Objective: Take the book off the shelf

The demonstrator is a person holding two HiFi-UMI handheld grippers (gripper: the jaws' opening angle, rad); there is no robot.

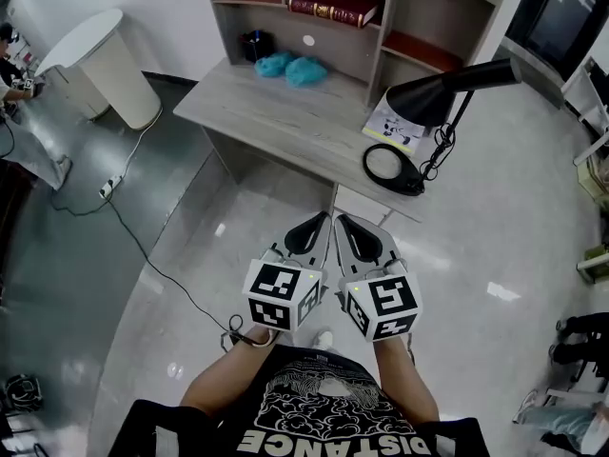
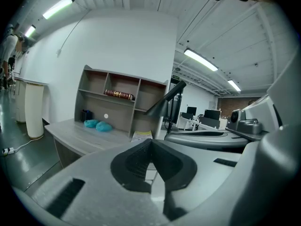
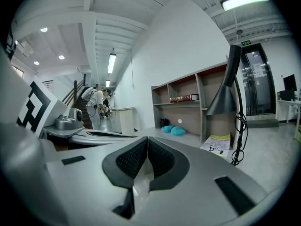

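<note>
A dark red book lies flat on the middle shelf of the grey desk hutch; it also shows small in the left gripper view as the book and in the right gripper view as the book. My left gripper and right gripper are held side by side near my body, well short of the desk. Both are shut with their pads pressed together and nothing between them. The left gripper and right gripper both point toward the hutch.
A black desk lamp stands on the desk's right end, beside a yellow-and-white booklet. Two teal cloth lumps and a dark cup sit under the shelf. A white bin stands left; a cable runs across the floor.
</note>
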